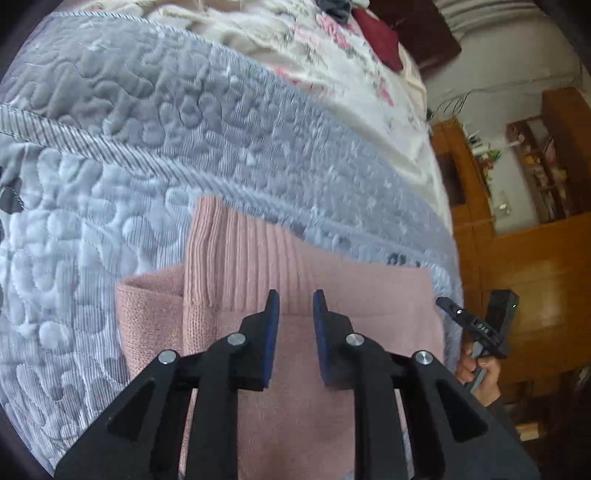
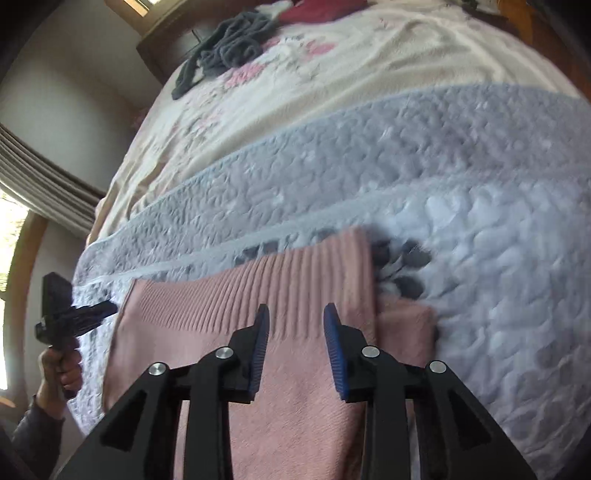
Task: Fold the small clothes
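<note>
A pink knit garment (image 1: 373, 291) lies folded on the grey-blue quilted bedspread (image 1: 110, 206), its ribbed hem (image 1: 236, 251) turned away from me. One folded layer (image 1: 151, 310) sticks out on the left side. My left gripper (image 1: 295, 301) hovers open just over the garment, with nothing between its blue pads. In the right wrist view the same garment (image 2: 207, 325) fills the lower middle, and its folded layer (image 2: 406, 328) pokes out at the right. My right gripper (image 2: 296, 314) is open above the ribbed band, holding nothing.
A cream floral blanket (image 2: 332, 85) covers the far bed, with a dark grey clothes heap (image 2: 229, 48) and a red item (image 2: 317, 13) on it. A wooden cabinet (image 1: 535, 280) stands beyond the bed edge. A hand (image 2: 62, 369) holds the left gripper by that edge.
</note>
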`<state>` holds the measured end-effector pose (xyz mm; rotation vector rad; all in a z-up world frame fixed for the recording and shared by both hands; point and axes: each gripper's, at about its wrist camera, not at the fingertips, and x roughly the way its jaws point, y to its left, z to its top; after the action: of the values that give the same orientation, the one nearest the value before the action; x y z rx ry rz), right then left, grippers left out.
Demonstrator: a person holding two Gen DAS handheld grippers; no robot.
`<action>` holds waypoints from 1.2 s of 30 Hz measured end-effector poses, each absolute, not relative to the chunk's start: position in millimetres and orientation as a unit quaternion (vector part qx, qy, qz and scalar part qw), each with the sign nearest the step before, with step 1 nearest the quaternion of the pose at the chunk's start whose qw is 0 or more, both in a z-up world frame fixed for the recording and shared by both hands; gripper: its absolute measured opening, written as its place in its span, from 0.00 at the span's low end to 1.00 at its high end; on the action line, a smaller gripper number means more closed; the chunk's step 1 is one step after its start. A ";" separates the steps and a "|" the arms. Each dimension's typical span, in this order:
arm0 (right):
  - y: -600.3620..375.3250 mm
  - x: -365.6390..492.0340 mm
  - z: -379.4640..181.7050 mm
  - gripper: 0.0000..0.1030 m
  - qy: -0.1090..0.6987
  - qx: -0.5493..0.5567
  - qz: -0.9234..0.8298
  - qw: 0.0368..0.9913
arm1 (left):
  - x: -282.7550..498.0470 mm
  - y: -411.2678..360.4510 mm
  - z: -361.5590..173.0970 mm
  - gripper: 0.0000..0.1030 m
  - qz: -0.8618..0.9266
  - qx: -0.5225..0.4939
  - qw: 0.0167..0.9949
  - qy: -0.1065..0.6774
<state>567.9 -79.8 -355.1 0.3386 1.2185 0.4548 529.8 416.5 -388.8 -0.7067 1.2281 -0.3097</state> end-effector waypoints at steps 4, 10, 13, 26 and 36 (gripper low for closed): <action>-95.0 576.0 -383.6 0.00 0.582 0.179 0.182 0.772 | 529.0 425.4 -420.0 0.01 -0.087 -0.319 0.734 0.594; -69.8 540.5 -348.3 0.06 0.566 0.221 0.272 0.746 | 493.9 398.7 -352.6 0.01 -0.210 -0.314 0.757 0.533; -38.6 523.6 -373.5 0.07 0.599 0.216 0.310 0.706 | 475.2 370.7 -377.4 0.04 -0.220 -0.274 0.740 0.574; 19.1 442.1 -396.2 0.01 0.627 0.145 0.336 0.687 | 398.7 315.9 -392.5 0.03 -0.234 -0.251 0.723 0.600; -59.5 409.9 -380.0 0.01 0.610 0.173 0.271 0.724 | 354.0 342.1 -409.6 0.03 -0.178 -0.270 0.732 0.600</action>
<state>409.9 -59.5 -380.0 0.3827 1.3470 0.5976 354.0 342.1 -409.6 -0.5933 1.3194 -0.3914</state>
